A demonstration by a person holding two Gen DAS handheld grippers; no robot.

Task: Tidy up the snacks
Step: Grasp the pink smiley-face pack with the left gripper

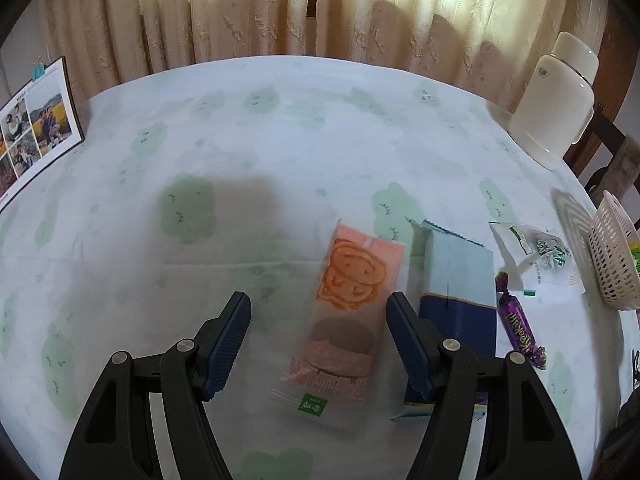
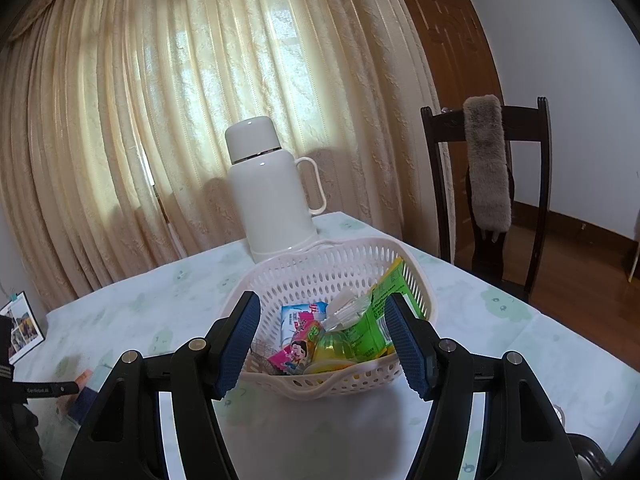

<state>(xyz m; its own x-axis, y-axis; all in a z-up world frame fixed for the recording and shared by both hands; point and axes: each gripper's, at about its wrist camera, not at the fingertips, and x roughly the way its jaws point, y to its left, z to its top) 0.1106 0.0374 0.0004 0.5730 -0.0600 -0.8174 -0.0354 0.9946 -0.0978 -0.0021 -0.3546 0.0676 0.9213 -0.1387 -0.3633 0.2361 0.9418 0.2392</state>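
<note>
A pink snack packet (image 1: 344,320) with an orange cartoon face lies flat on the tablecloth. My left gripper (image 1: 318,300) hangs over it, open, and the packet shows between the two fingers without either pad touching it. Right of it lie a blue packet (image 1: 456,280), a purple wrapped candy (image 1: 518,324) and a white-and-green packet (image 1: 540,256). The white plastic basket (image 1: 612,256) sits at the right edge. My right gripper (image 2: 323,300) is open and empty in front of the basket (image 2: 320,256), which holds a green packet (image 2: 376,320), a pink cartoon packet (image 2: 294,354) and other snacks.
A white thermos (image 2: 272,200) stands just behind the basket near the table's far corner. A dark wooden chair (image 2: 484,184) with a grey furry cover is beyond the table's right side. A photo calendar (image 1: 36,120) stands at the left edge. Curtains hang behind the table.
</note>
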